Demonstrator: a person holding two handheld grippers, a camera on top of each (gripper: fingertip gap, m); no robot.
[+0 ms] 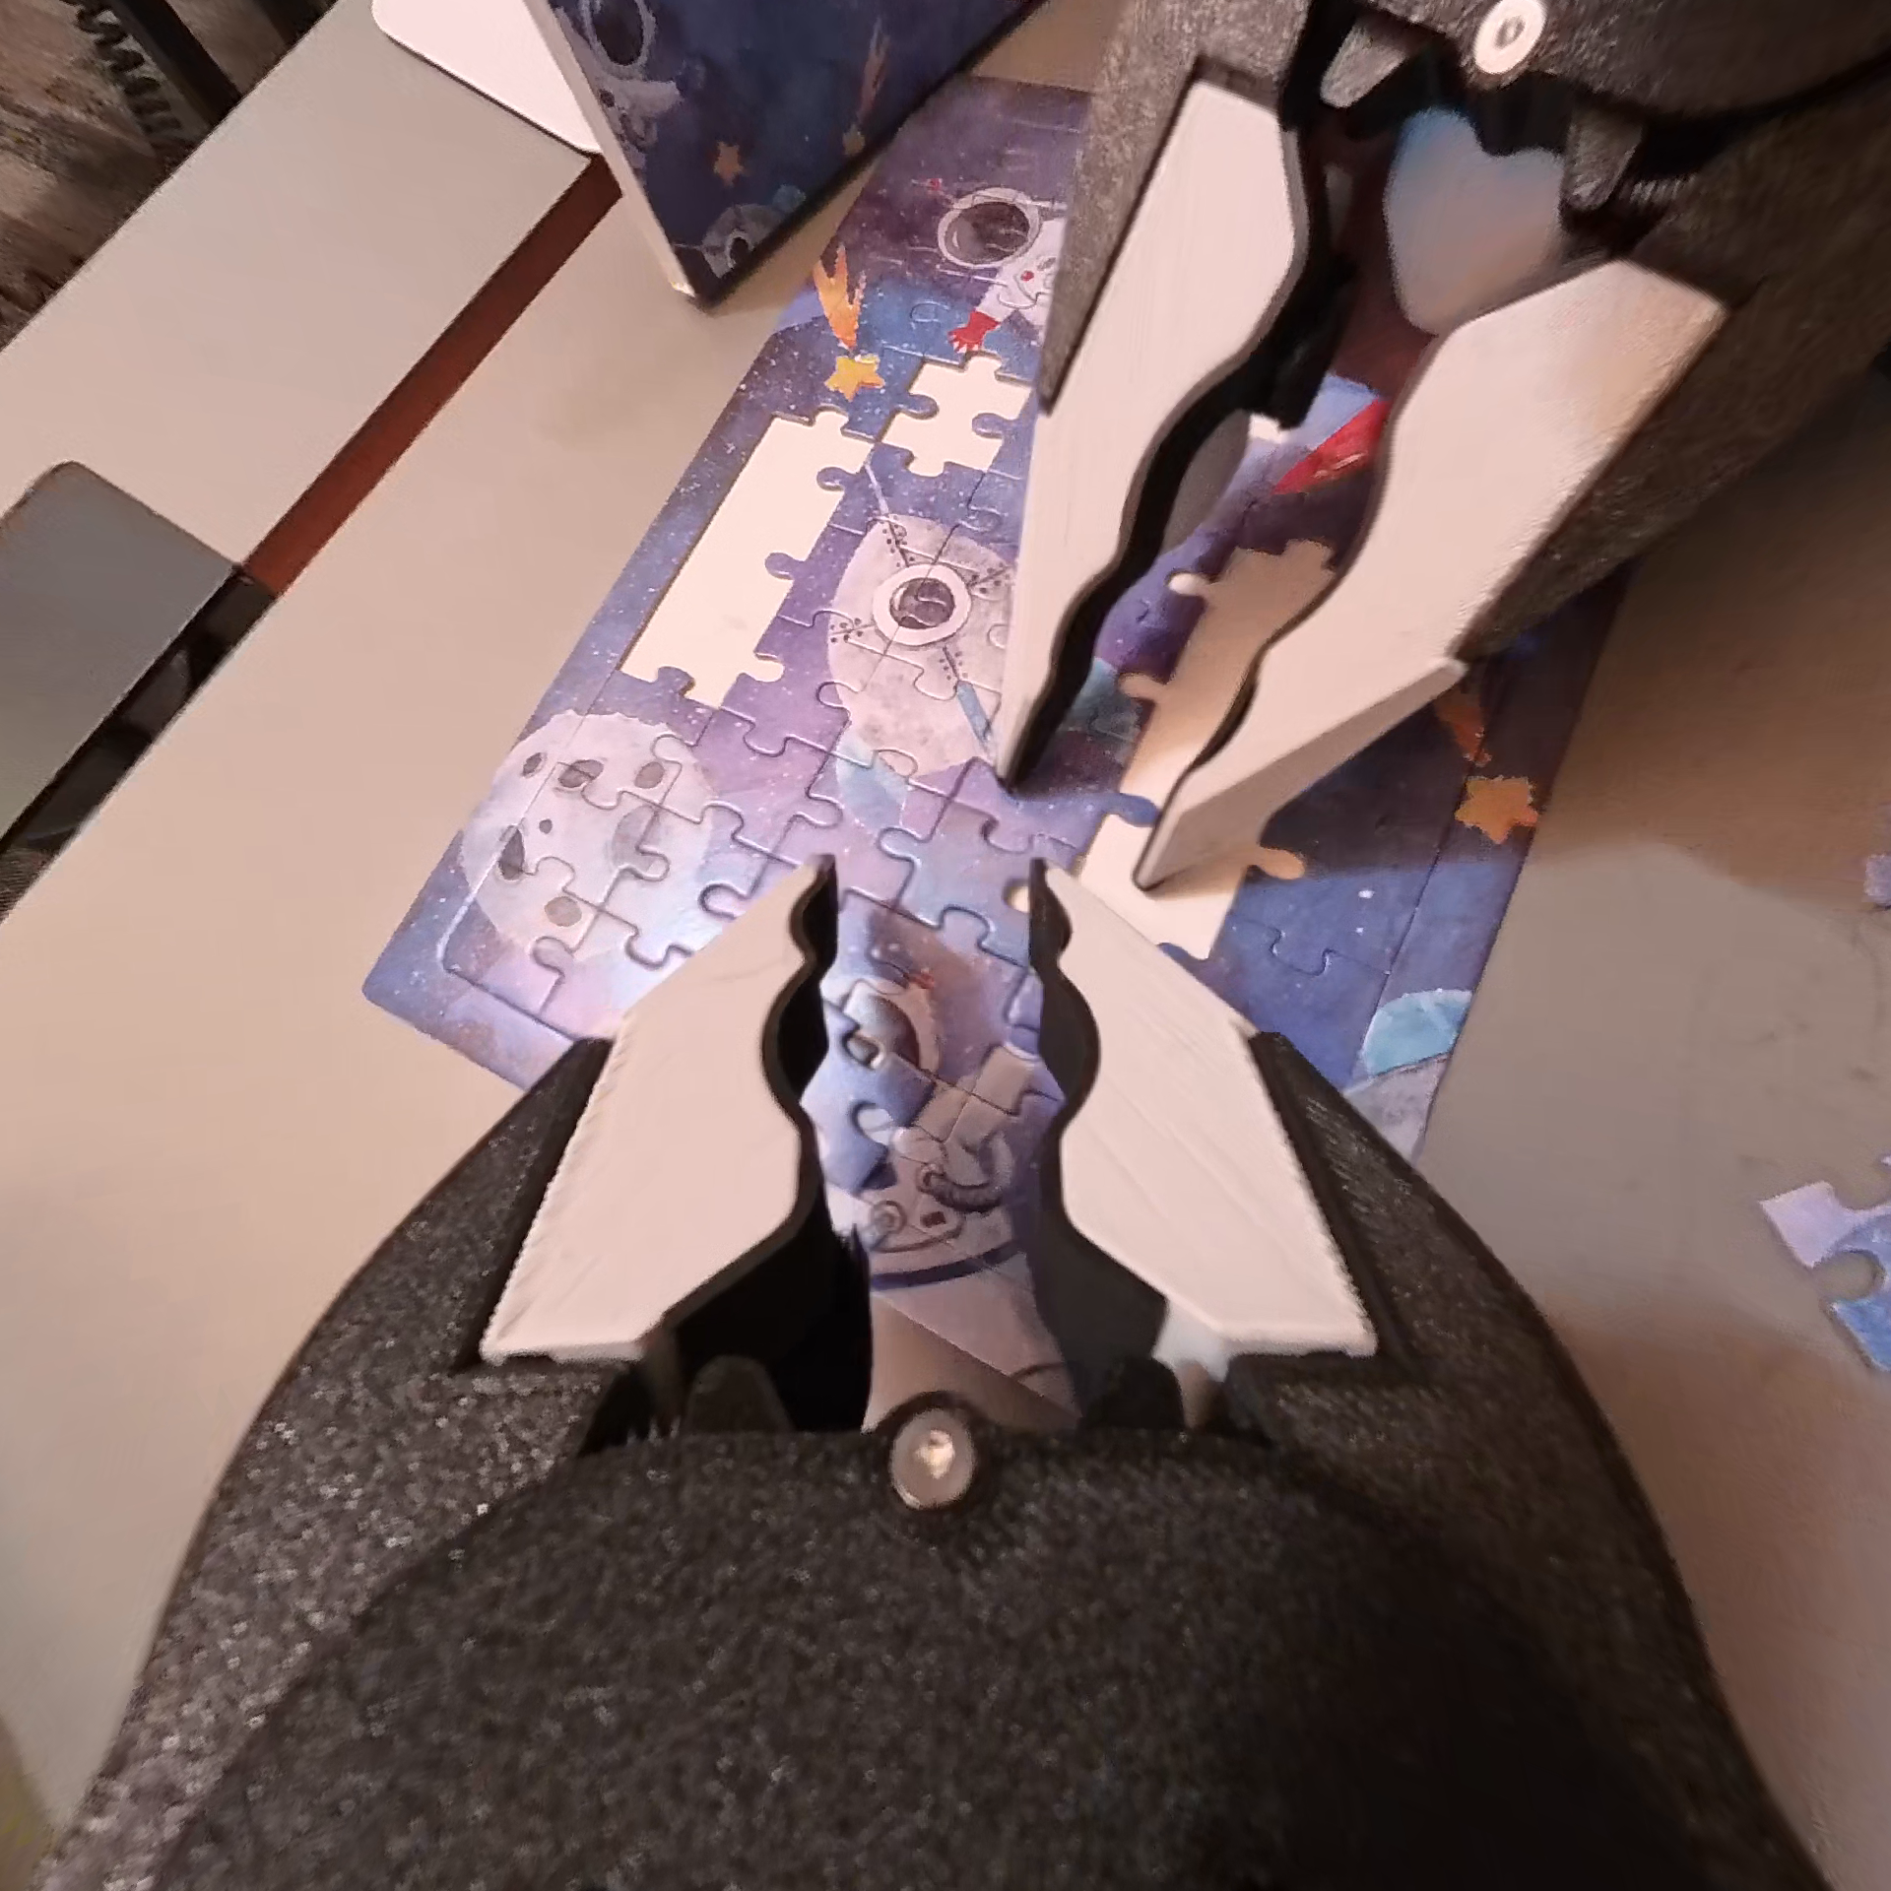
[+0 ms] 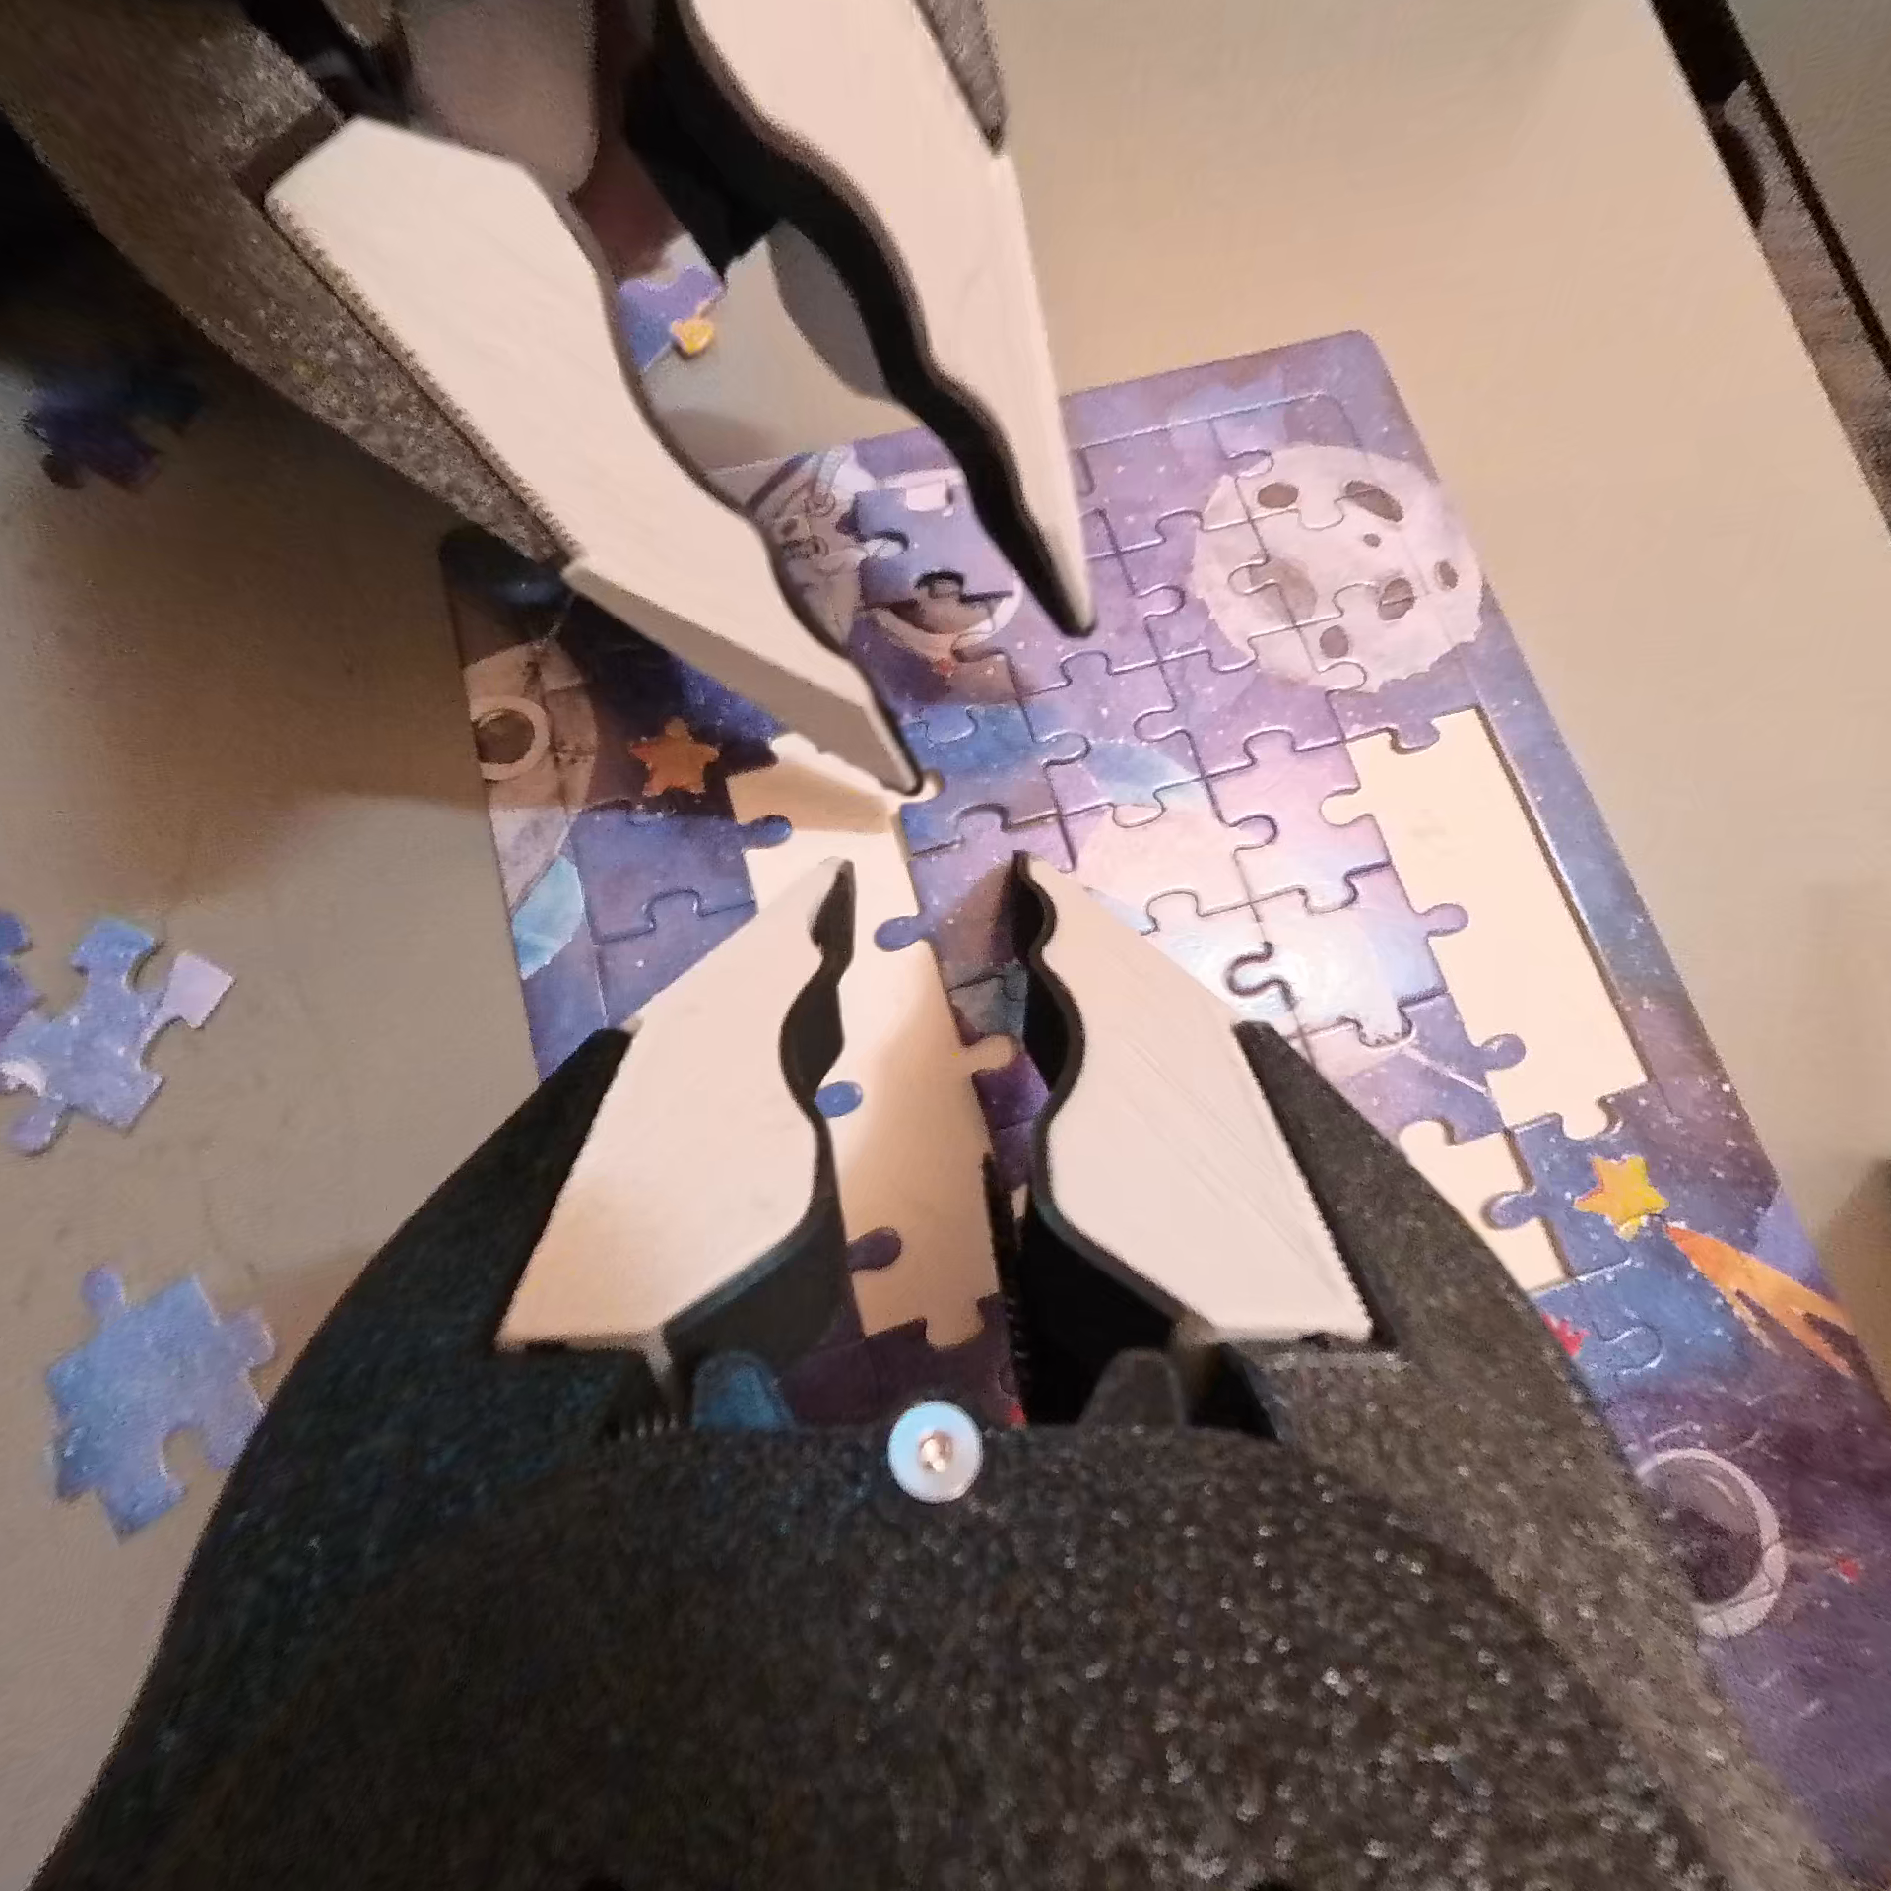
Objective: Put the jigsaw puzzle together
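Observation:
A purple-blue space jigsaw puzzle (image 1: 737, 808) lies flat on the beige table (image 1: 307, 819); it also shows in the right wrist view (image 2: 1207, 778). Most pieces are joined. White gaps remain: a long one (image 1: 732, 553), a small one (image 1: 957, 420) and one near the middle (image 2: 819, 890). My left gripper (image 1: 931, 880) is open and empty, low over the astronaut picture. My right gripper (image 2: 933, 870) is open and empty over the middle gap. The two grippers face each other, tips close; the right gripper (image 1: 1085, 819) and the left gripper (image 2: 991, 701) each show in the other's view.
Loose blue pieces lie on the table beside the puzzle (image 2: 102, 1013), (image 2: 154, 1371), (image 1: 1842, 1269). The puzzle box (image 1: 737, 133) stands at the puzzle's far end. A dark chair back (image 1: 82, 614) sits past the table's left edge. My two grippers' fingertips are within a few centimetres of each other. About 4 cm separates my left fingertips from the purple-blue space jigsaw puzzle (image 1: 737, 808).

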